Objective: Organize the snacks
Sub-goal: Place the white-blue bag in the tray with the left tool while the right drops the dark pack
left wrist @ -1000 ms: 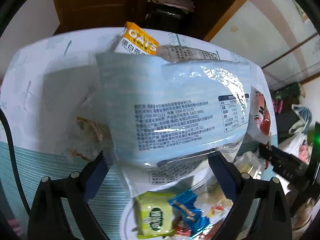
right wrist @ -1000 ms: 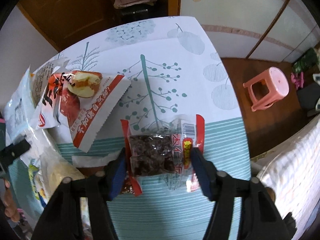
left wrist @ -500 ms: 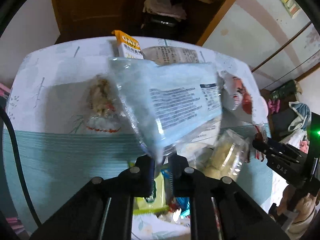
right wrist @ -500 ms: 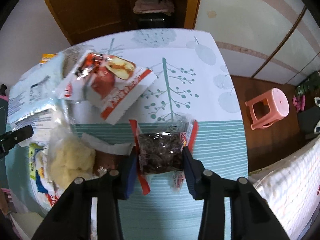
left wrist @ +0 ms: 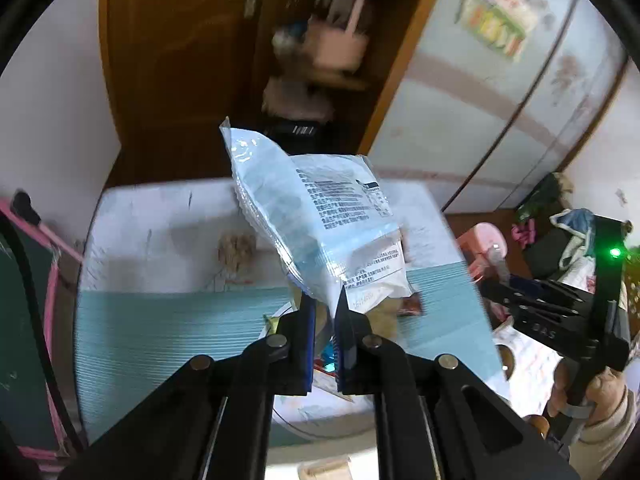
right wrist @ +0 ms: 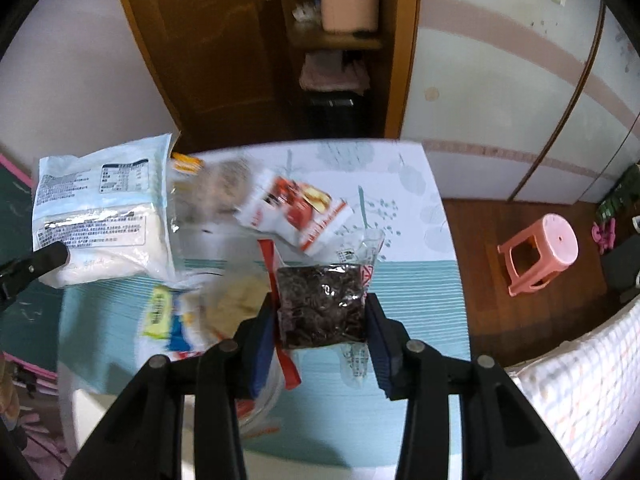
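The left gripper pinches the lower edge of a pale blue snack bag, its jaws nearly together on the film, and the bag hangs lifted above the table. The right gripper clamps a clear packet of dark dried fruit with red side seams (2 pads press its sides), also raised off the cloth. The blue bag's back shows black print and a nutrition panel. Below it a white plate holds small wrapped snacks, 1 green-labelled, though blur hides the rest. Only the right wrist view shows the red-and-white pouch lying on the table and the pink stool on the floor; the left view alone shows a hand gripping the other tool's handle.
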Tool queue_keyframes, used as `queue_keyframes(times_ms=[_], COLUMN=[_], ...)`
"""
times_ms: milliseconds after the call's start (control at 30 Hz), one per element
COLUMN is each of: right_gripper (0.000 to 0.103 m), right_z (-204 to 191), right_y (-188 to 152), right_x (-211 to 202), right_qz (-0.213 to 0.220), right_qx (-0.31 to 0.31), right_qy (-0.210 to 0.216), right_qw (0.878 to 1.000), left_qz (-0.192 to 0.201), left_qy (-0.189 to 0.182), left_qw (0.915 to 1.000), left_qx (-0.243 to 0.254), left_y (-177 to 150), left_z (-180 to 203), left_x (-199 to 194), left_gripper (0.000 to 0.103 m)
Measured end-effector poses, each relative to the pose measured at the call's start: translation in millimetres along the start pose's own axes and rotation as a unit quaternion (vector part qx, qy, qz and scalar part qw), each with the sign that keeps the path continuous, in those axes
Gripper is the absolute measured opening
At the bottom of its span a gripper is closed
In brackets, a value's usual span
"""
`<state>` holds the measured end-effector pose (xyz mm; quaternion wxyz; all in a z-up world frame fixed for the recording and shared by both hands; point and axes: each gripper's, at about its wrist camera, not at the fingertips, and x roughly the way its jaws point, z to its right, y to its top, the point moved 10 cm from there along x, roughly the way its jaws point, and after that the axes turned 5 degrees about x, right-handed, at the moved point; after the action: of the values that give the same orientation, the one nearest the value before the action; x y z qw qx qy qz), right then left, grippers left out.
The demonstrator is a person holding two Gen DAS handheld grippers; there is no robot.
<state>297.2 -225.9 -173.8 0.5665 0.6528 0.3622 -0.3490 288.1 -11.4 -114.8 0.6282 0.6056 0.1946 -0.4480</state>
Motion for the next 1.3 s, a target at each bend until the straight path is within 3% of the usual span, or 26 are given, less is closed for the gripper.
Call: queue_keyframes(times_ms=[200,433,633,833,933,1300], right_gripper=[0.041,0.042,0.042,0.042,0.042,0.042], right_z=[-28.0,-48.3,-56.1,-54.1,-54.0,-57.2], right_y=[-8.3,-31.3,-66.2,-105.7,-124.5,-167.9], right_x=[-90.4,-190.9,-238.9,-248.6,-239.6,-191.6], right_qz=[0.063,0.138,0.178,0.194,0.18,0.123], right_qx=[-0.013,-0.015,-0.011,0.016,0.033,0.03], right_qy=[0.03,0.073,0.104,0.125,0.137,0.116], right_qw=[0.997,0.988,0.978,0.973,0.974,0.985], left_qz=[0.066,0.129,0.149,0.133,0.111,0.044], left_qy=[-0.017,-0.025,-0.044,-0.054,-0.057,-0.007], left_qw=[0.9971,0.99,0.9861,0.9856,0.9882,0.9942], left_qx=[0.034,0.051,0.06,0.088,0.089,0.098], left_y=[0.1,-25.9,-67.4,-124.8,-150.9,-202.3], left_z=[32.8,58.6,71.9,88.0,93.1,93.3], left_x=[-103.1,-207.8,-253.6,-248.7,-233.9,-174.2], left_gripper=[0.005,0.005,0.005,0.005,0.005,0.005])
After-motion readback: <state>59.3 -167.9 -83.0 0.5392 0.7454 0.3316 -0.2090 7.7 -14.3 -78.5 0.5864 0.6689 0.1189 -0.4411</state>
